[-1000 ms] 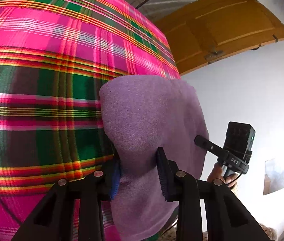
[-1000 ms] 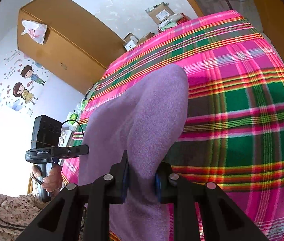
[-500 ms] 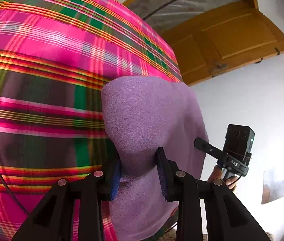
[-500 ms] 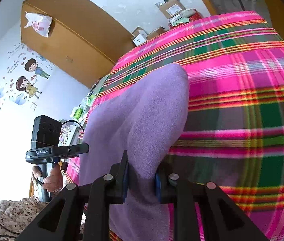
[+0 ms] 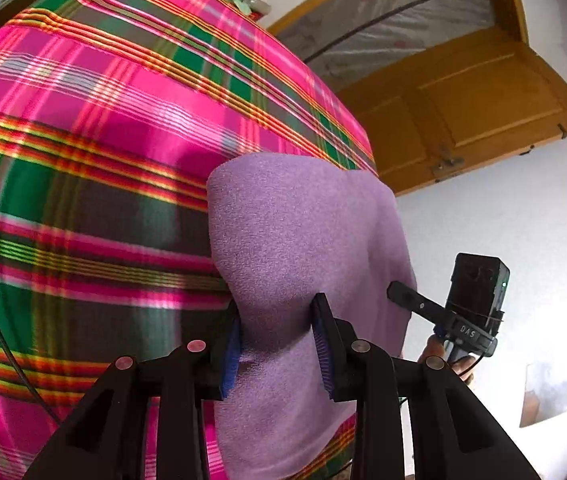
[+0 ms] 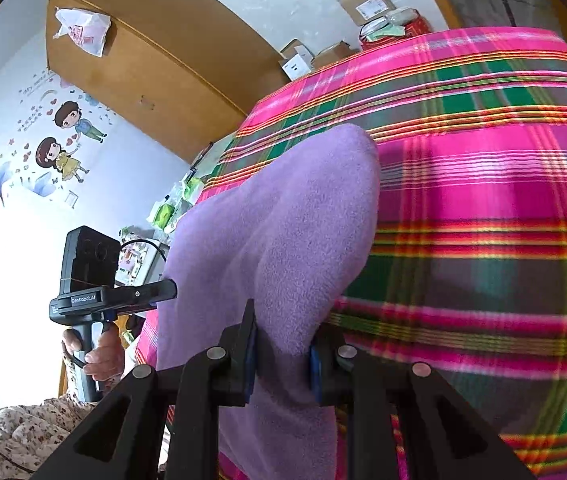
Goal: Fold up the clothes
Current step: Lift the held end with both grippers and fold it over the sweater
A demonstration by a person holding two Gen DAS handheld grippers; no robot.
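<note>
Left wrist view: my left gripper [image 5: 277, 344] clamped on purple cloth [image 5: 303, 248], cloth draped over plaid bedspread [image 5: 103, 140]. Right wrist view: my right gripper [image 6: 281, 354] pinching same cloth's other edge, fabric spanning between both grippers above bedspread.

Cloth between the tool's pads: plain lilac fleece [image 5: 303, 240].
Bedspread beyond the tool: pink, green, grey plaid with yellow-red stripes [image 5: 103, 128].
Pads: blue [image 5: 232, 354].
Tool: black [image 5: 277, 346].
Door, upper right: ochre [image 5: 483, 108].
Wardrobe: tan [image 6: 143, 68].
</note>
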